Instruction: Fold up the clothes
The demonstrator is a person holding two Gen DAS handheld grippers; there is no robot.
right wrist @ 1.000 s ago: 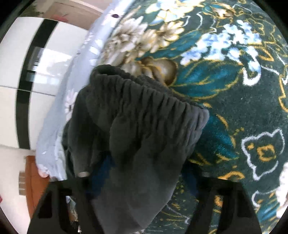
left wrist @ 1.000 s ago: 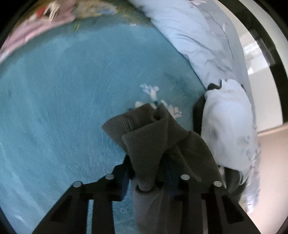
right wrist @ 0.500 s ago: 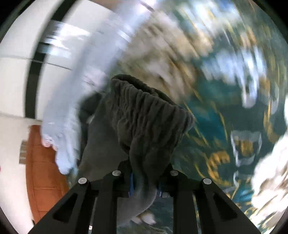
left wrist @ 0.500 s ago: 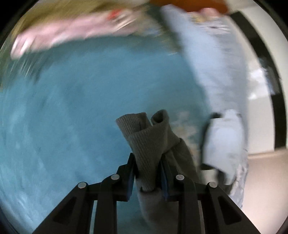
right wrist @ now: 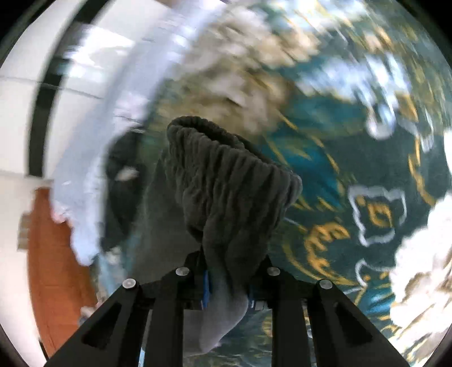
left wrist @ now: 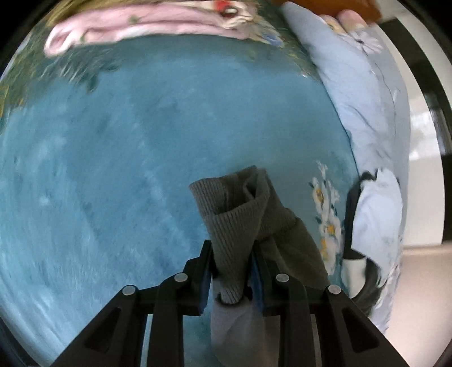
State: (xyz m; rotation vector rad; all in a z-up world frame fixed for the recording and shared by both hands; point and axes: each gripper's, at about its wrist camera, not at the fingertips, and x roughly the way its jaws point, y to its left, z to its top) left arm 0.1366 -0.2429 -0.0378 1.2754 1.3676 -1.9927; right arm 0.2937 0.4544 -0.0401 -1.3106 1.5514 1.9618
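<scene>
A dark grey garment is held by both grippers above a bed. My left gripper (left wrist: pixel 230 275) is shut on its ribbed cuff (left wrist: pixel 234 214), which bunches up between the blue pads and trails off to the right. My right gripper (right wrist: pixel 230 278) is shut on its gathered elastic waistband (right wrist: pixel 226 180), which stands up in front of the fingers; the rest hangs down to the left. The right wrist view is blurred by motion.
A teal blanket (left wrist: pixel 127 158) covers the bed under the left gripper. A folded pink garment (left wrist: pixel 147 25) lies at its far edge. A pale blue quilt (left wrist: pixel 364 84) runs along the right. A dark floral blanket (right wrist: pixel 353 158) lies under the right gripper, with an orange wooden panel (right wrist: pixel 53 254) left.
Both grippers closed tighter on the grey garment and lifted it, swinging over the bed. The pink garment came into the left wrist view; the waistband now bunches narrower in the right gripper.
</scene>
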